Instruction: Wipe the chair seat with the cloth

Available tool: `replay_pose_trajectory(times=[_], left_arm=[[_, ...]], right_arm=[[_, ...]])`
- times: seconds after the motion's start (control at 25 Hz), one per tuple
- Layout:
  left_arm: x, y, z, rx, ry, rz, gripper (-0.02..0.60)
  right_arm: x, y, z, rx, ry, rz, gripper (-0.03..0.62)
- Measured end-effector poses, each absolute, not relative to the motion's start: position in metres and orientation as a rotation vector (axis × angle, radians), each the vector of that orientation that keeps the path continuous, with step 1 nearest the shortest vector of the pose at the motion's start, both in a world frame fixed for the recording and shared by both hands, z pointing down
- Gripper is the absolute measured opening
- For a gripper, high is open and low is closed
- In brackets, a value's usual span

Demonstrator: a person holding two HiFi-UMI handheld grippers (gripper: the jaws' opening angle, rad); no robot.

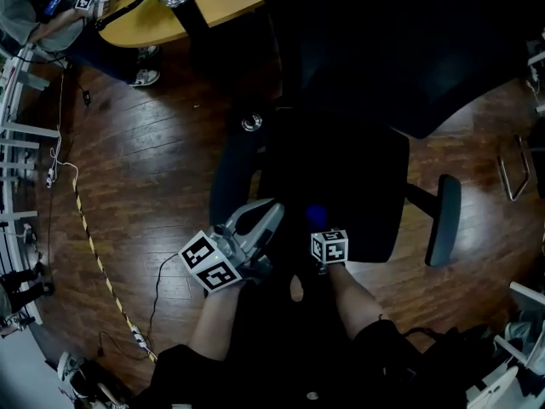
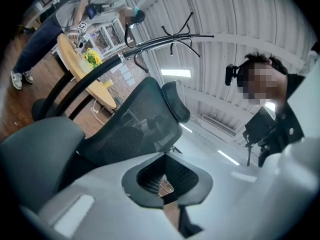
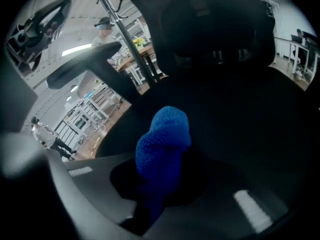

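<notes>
Right claw: your right gripper (image 3: 162, 196) is clenched on the cloth (image 3: 164, 143); the blue wad sticks out past the tips.
Cloth: pinched between your right jaws, low over the near edge of the chair seat (image 1: 358, 181); I cannot tell whether it touches the seat.
Right claw from the head view: your right gripper (image 1: 320, 228) points away from you over the seat, with the cloth (image 1: 316, 217) just ahead of its marker cube (image 1: 329, 246).
Left claw: your left gripper (image 2: 170, 204) has its jaws closed tip to tip with nothing between them.
Left claw place: your left gripper (image 1: 272, 207) sits just left of the right one, at the seat's near left corner, and is angled up toward the backrest (image 2: 142, 121).
Ahead of the left claw: the headrest (image 2: 175, 101) and a coat rack (image 2: 186, 33) above it.
Left of the left claw: one armrest (image 1: 230, 177), touching nothing you hold.
Right of the right claw: the other armrest (image 1: 444, 220), well apart from it.
Far ahead and left of both claws: a round wooden table (image 1: 204, 7) with a person (image 1: 43, 20) beside it.
Floor: dark wood planks (image 1: 136, 160), with a cable (image 1: 92, 250) running across them to your left.
</notes>
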State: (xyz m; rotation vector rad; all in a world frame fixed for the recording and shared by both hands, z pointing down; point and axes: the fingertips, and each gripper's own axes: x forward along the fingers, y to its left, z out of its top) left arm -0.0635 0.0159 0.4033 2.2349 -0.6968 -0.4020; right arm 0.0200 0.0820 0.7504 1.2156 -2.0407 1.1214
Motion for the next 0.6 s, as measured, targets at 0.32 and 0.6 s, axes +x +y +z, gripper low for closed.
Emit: replay_pose_trajectory(times=[0.32,0.6], left_arm=[[0.014,0.006,0.411,2.278,-0.469,-0.319,0.002],[0.051,-0.002,0.419,2.286,-0.366,-0.255,0.002]], right_arm=[[0.186,0.099,0.750,1.546,-1.824,1.125,0.037],[0.254,0.109,0.750,1.651,-1.723,1.134,0.037]])
